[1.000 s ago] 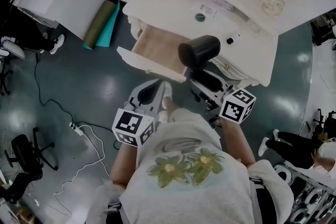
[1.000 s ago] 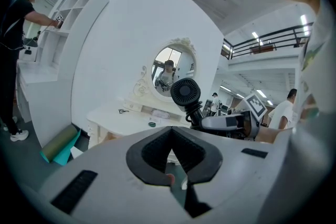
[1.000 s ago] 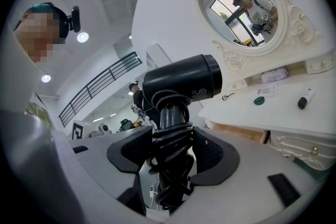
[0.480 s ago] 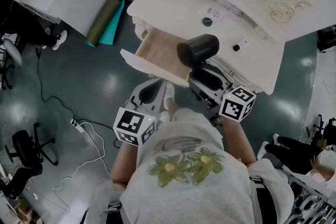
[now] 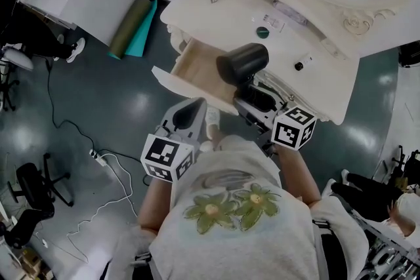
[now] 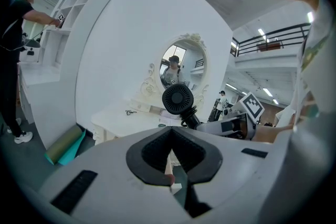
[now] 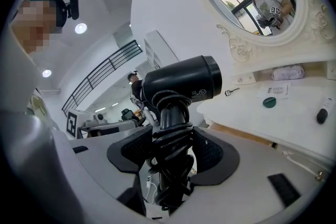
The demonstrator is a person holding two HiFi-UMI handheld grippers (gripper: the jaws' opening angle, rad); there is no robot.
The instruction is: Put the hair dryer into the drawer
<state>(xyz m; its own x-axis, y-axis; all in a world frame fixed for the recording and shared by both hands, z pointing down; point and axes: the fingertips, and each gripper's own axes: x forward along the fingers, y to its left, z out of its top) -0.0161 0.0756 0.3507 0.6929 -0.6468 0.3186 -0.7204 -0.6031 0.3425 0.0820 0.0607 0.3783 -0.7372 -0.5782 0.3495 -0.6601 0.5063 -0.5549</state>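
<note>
Carries the hair dryer (image 5: pixel 243 64) a shade farther over the open drawer (image 5: pixel 192 57) than half a second ago, with the right gripper (image 7: pixel 170 155) clamped on the cord-wrapped handle. Holds the black barrel crosswise above the fingers (image 7: pixel 216 152), over the drawer's right end by the head view. Leaves the left gripper (image 6: pixel 170 139) idle: fingers (image 6: pixel 146 153) pressed together on nothing, low and to the left of the loaded fingers, short of the drawer front.

Seems to be the lowering step, not yet finished. Bring the loaded fingers past the front panel before going down. Tip the barrel forward of the fingers to lay it flat along the drawer floor instead of standing it upright. Mind the edge of the white surface (image 5: pixel 216 13) just beyond the fingertips; easy to knock with the barrel. Watch the cord loops below the fingers, likely to catch on the panel. Release only with the dryer's weight resting on the drawer bottom. Keep the left fingers clear of the opening, or ready to steady the drawer front.
</note>
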